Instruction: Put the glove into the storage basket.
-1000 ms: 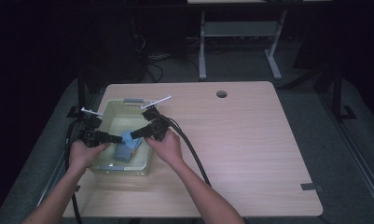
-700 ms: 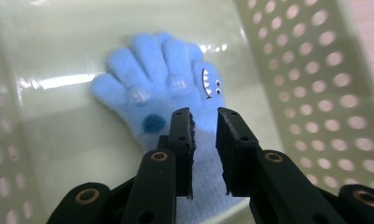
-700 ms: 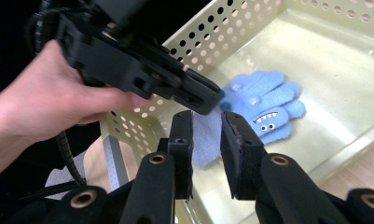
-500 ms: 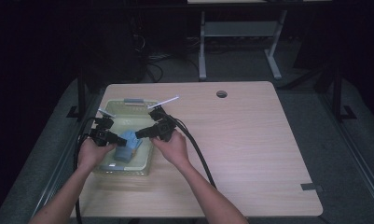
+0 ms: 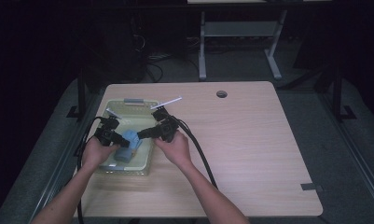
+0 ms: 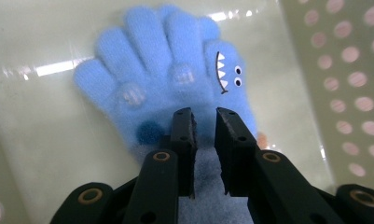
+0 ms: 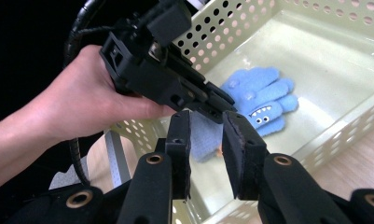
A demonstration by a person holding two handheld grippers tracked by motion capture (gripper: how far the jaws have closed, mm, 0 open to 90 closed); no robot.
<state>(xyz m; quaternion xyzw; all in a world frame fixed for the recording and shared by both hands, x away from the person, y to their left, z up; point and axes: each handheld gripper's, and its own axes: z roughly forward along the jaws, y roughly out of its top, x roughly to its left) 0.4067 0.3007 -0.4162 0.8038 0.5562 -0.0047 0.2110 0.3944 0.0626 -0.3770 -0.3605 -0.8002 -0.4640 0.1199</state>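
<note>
Left tongs (image 7: 222, 106) press the blue glove (image 7: 259, 100) in the basket (image 7: 324, 56).

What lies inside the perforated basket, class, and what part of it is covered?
Inside the basket lies one blue glove with a monster face. The left gripper covers part of its cuff, so what lies beneath the glove cannot be seen.

- A light blue knit glove (image 6: 175, 79) is seen, marked with a white-toothed monster face and a darker blue dot at 7 o'clock.
- A pale green basket (image 7: 250, 28) is patterned with round holes.
- Black jaws are shown on both grippers.
- A light wood-grain table (image 5: 250, 140) is shown.
</note>
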